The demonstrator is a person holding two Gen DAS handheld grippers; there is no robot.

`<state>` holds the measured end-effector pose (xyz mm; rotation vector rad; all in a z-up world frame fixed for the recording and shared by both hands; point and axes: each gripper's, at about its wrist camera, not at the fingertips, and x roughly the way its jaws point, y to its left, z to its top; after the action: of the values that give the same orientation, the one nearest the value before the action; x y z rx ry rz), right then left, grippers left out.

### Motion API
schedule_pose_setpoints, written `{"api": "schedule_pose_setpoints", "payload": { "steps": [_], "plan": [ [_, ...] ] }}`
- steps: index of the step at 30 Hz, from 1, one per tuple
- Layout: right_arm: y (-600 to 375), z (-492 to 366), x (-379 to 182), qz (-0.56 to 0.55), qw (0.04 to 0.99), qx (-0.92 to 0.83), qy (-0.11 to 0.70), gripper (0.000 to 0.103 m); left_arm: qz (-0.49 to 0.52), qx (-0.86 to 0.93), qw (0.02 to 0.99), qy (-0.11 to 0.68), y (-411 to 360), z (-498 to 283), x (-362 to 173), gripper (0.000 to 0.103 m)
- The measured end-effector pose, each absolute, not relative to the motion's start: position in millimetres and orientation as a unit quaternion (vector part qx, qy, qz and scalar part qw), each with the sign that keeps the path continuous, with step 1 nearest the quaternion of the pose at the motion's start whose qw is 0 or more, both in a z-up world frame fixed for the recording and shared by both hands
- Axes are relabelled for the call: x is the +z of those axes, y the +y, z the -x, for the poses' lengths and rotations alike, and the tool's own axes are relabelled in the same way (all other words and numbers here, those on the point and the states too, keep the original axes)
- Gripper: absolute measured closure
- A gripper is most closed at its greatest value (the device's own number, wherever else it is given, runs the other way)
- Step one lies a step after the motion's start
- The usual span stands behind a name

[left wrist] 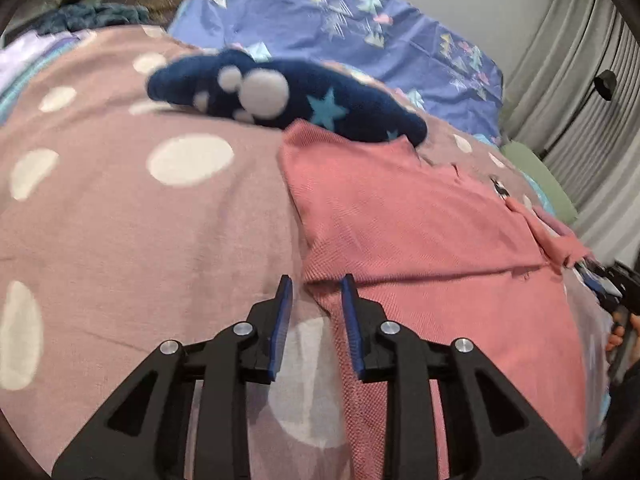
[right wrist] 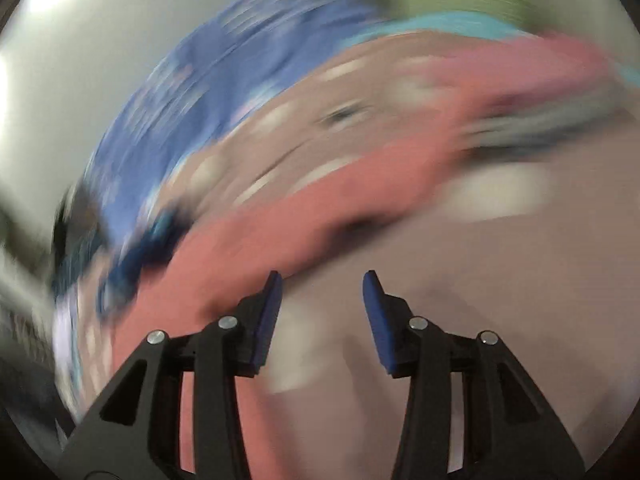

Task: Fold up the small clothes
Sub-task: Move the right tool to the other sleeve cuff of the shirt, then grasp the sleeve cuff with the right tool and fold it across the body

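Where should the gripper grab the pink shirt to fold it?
Best guess: the near left edge of the pink shirt, where a fold line meets the polka-dot blanket. The left gripper is open and already straddles that edge, so come in low from the near side and pinch the doubled cloth. The navy star garment overlaps the far edge, so avoid that side.

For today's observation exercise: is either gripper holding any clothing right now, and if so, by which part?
Nothing is held. The left gripper is open at the pink shirt's folded edge; the right gripper is open, nothing between its fingers.
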<state>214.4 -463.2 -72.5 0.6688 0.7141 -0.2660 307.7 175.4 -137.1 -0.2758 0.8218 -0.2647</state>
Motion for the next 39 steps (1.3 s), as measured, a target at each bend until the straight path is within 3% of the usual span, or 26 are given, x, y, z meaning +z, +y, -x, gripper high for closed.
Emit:
{"api": "schedule_pose_setpoints", "payload": {
  "steps": [6,10,16,20,22,24,31,35,39],
  "plan": [
    [-560.7,-184.7,-65.0,-0.392,0.864,-0.161,0.272,0.059,0.093,-0.123,0.914,0.374,125.1,-309.5,-101.6,0.074],
    [-562.9,-206.3,-77.6,-0.425,0.853,-0.114,0.282,0.058,0.045,-0.123,0.918,0.373,71.4,-330.9,-91.0,0.063],
    [-539.3,-243.3,-106.8,-0.418,0.845,-0.103,0.318,0.059,0.026,-0.112,0.898,0.425,32.7,-370.2,-132.8,0.062],
    [-531.7,-259.5,-101.1,-0.388,0.861,-0.148,0.295,0.057,0.020,-0.125,0.901,0.414,31.5,-368.4,-141.0,0.050],
    [-536.2,-271.4,-105.5,-0.393,0.856,-0.169,0.290,0.063,0.023,-0.136,0.898,0.418,31.2,-369.4,-143.7,0.042],
    [-538.3,-282.2,-110.5,-0.402,0.850,-0.178,0.289,0.098,0.015,-0.142,0.897,0.418,27.2,-369.2,-144.3,0.036],
    [-461.8,-312.0,-70.0,-0.358,0.897,-0.044,0.254,0.100,0.000,-0.141,0.899,0.416,21.1,-368.6,-145.0,0.033],
    [-345.7,-331.0,-39.2,-0.294,0.912,0.120,0.260,0.100,0.056,-0.165,0.898,0.405,39.7,-366.0,-142.4,0.033],
    [-250.2,-334.8,-58.0,-0.209,0.900,0.220,0.313,0.100,0.165,-0.203,0.886,0.382,71.5,-364.3,-142.9,0.033]
  ]
}}
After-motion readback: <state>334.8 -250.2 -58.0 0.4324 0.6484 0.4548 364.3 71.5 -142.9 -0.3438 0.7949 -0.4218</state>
